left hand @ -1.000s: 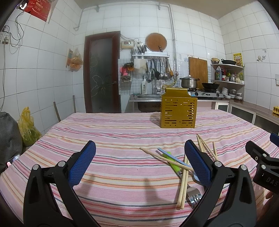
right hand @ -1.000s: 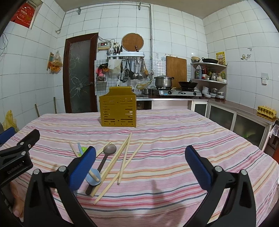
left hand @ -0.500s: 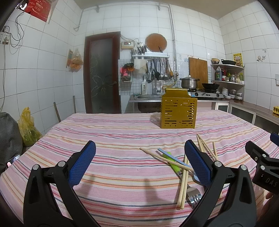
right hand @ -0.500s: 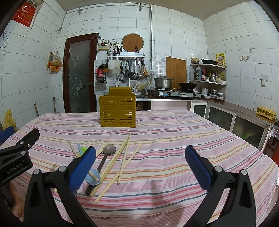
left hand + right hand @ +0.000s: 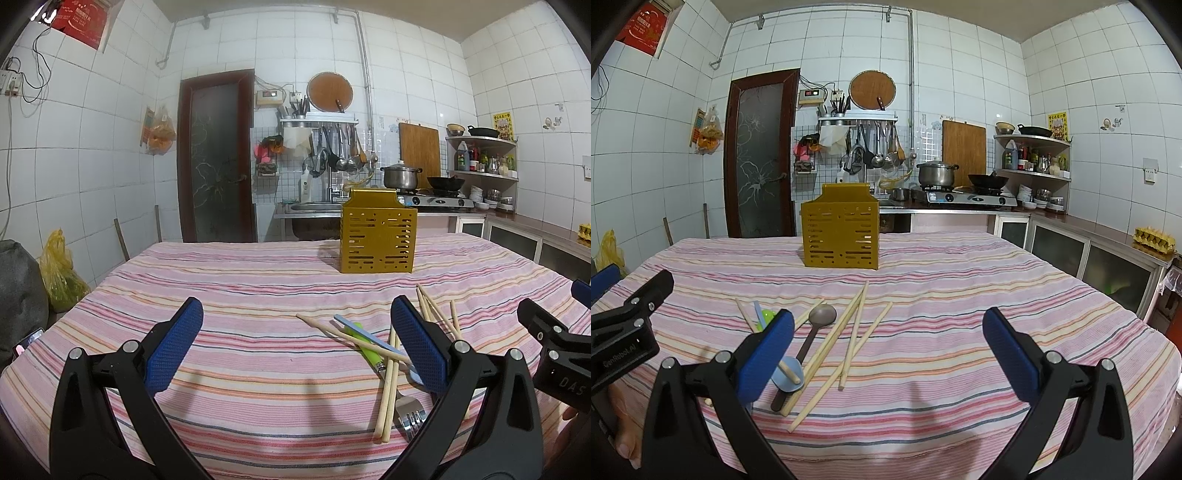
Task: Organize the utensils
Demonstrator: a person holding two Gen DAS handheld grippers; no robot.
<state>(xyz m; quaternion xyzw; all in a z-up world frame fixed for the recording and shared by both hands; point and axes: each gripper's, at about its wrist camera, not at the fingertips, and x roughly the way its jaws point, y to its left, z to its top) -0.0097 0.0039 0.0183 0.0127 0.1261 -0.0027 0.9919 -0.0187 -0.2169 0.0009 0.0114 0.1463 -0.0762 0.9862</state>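
Observation:
A yellow slotted utensil holder (image 5: 377, 238) (image 5: 840, 236) stands upright far back on the striped tablecloth. Loose utensils lie in a heap nearer me: wooden chopsticks (image 5: 388, 384) (image 5: 833, 338), a green-handled fork (image 5: 404, 413), a light blue spoon (image 5: 369, 338) (image 5: 788, 374) and a brown spoon (image 5: 820, 319). My left gripper (image 5: 295, 345) is open above bare cloth, with the heap by its right finger. My right gripper (image 5: 886, 347) is open too, with the heap by its left finger. Each gripper's black frame shows at the edge of the other view.
The striped tablecloth (image 5: 240, 295) (image 5: 960, 295) covers the whole table, whose right edge drops off near low cabinets (image 5: 1089, 258). A kitchen counter with a stove and pot (image 5: 936, 173) stands behind. A yellow bag (image 5: 59, 273) sits on the floor at left.

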